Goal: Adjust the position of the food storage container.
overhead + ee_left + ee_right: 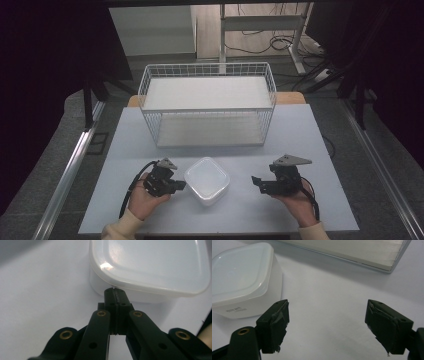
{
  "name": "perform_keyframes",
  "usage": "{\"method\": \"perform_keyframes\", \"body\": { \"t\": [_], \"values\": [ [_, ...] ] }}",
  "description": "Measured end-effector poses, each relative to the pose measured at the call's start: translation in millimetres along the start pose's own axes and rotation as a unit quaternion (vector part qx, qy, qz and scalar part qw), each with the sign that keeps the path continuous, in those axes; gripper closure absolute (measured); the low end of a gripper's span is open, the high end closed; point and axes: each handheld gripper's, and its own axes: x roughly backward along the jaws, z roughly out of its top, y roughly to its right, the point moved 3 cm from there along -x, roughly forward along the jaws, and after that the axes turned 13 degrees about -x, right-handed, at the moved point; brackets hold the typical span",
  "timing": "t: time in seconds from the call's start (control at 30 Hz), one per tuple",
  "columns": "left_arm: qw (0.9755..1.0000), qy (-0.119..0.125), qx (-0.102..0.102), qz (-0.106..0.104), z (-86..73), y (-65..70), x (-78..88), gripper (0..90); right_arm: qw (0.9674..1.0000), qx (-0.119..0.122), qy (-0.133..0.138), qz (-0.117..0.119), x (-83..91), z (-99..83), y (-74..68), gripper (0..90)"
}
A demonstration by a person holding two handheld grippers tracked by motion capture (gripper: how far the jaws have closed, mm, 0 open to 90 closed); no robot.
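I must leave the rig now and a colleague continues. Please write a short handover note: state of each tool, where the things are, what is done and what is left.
Left tool: jaws shut with nothing between them, tips at the rim of the white lidded plastic container, on its left side; contact cannot be confirmed.
Right tool: jaws open and empty, resting apart from the container, to its right.
Container: lid on, standing on the table between the two tools, in front of the white wire basket.
Done: nothing moved or opened, as far as it shows.
Left: probably to take hold of the container; neither tool grips it yet.
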Motion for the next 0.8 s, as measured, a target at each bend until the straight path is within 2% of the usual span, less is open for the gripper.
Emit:
{"method": "perform_keyframes", "body": {
  "t": [0.17,0.27,0.47,0.8],
  "values": [
    [0.9999,0.001,-0.008,0.009,7.5,-0.8,-4.1,90.0,1.0,-0.001,0.001,0.0,0.8,0.2,0.2,19.1],
    [0.9999,0.0,0.003,0.01,12.4,-7.4,-9.8,90.0,1.0,-0.001,0.0,0.0,0.5,0.1,0.5,19.1],
    [0.9999,0.005,0.01,0.01,20.7,-14.4,-17.2,90.0,1.0,0.0,-0.001,0.0,-0.1,0.0,0.8,19.1],
    [0.9999,0.01,0.011,0.004,45.9,-18.3,-33.7,90.0,1.0,-0.001,-0.001,-0.002,-0.7,-0.5,2.0,19.1]
  ]
}}
